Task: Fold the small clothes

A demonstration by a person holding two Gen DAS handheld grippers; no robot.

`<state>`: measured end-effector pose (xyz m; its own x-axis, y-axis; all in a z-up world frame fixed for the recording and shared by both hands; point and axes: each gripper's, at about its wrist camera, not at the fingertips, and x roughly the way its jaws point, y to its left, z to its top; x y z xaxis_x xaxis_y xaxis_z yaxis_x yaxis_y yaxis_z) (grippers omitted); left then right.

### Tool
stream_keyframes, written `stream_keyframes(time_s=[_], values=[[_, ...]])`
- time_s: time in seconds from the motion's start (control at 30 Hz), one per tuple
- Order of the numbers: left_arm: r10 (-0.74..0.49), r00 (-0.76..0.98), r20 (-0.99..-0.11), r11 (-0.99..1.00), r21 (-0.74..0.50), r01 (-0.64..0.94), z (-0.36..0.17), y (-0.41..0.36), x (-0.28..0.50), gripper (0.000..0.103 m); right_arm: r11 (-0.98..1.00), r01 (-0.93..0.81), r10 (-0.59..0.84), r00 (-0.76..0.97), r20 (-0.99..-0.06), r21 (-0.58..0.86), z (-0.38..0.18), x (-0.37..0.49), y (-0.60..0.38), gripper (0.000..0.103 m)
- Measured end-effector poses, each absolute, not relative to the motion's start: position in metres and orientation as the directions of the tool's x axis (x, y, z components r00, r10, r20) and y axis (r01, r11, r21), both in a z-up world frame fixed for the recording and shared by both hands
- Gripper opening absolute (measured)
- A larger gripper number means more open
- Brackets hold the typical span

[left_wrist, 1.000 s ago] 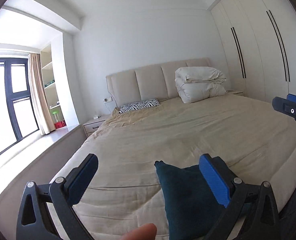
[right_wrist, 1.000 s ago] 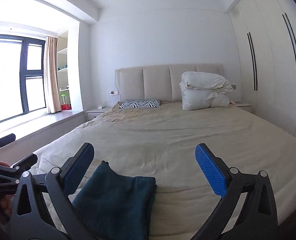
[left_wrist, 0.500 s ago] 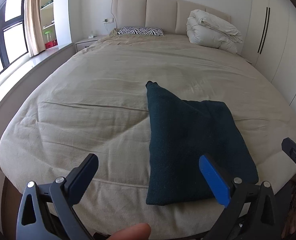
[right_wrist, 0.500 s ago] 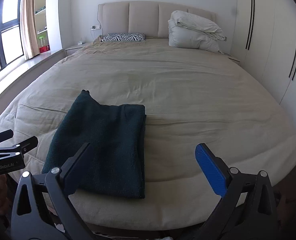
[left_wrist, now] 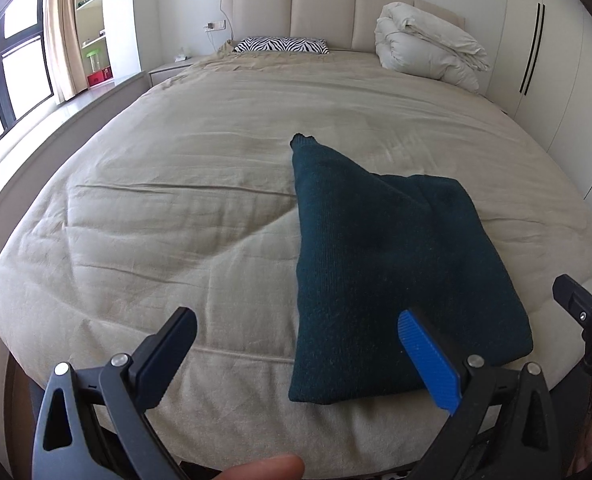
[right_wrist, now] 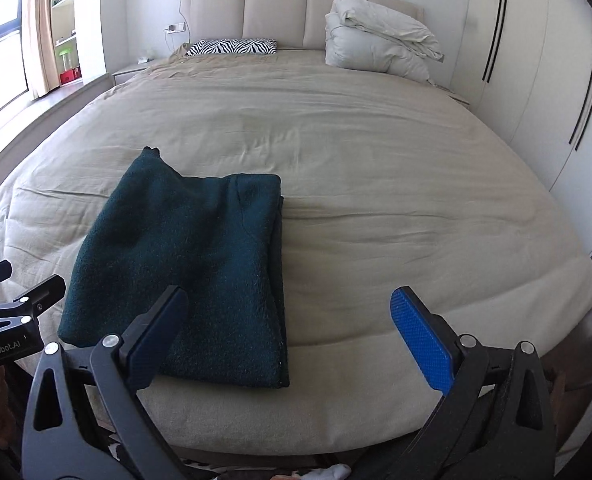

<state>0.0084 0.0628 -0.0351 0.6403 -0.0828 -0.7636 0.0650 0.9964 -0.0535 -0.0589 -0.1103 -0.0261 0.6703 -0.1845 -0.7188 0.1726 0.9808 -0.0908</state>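
A dark teal garment (left_wrist: 380, 264) lies folded on the beige bed cover (left_wrist: 175, 200) near the foot of the bed, one corner pointing toward the headboard. It also shows in the right wrist view (right_wrist: 191, 264). My left gripper (left_wrist: 296, 344) is open and empty, held above the bed's foot edge, its right finger over the garment's near edge. My right gripper (right_wrist: 291, 324) is open and empty, its left finger over the garment's near right part. Each gripper shows at the edge of the other's view.
A zebra-print pillow (left_wrist: 280, 45) and a folded white duvet (left_wrist: 428, 54) lie at the padded headboard. White wardrobes (right_wrist: 536, 80) stand on the right. A window ledge and a nightstand (left_wrist: 167, 70) are on the left.
Both cameras rose and tilted down over the last second, from a low view along the bed to one looking down on the garment. The garment has not moved. Both grippers stayed open.
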Motion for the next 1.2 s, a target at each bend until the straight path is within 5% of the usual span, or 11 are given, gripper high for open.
stream_keyframes(time_s=[1.2], values=[[-0.081, 0.63, -0.773, 0.997, -0.05, 0.066, -0.045, 0.065, 0.007, 0.103, 0.981, 0.162, -0.19, 0.646, -0.74, -0.11, -0.037, -0.055, -0.096, 0.103]])
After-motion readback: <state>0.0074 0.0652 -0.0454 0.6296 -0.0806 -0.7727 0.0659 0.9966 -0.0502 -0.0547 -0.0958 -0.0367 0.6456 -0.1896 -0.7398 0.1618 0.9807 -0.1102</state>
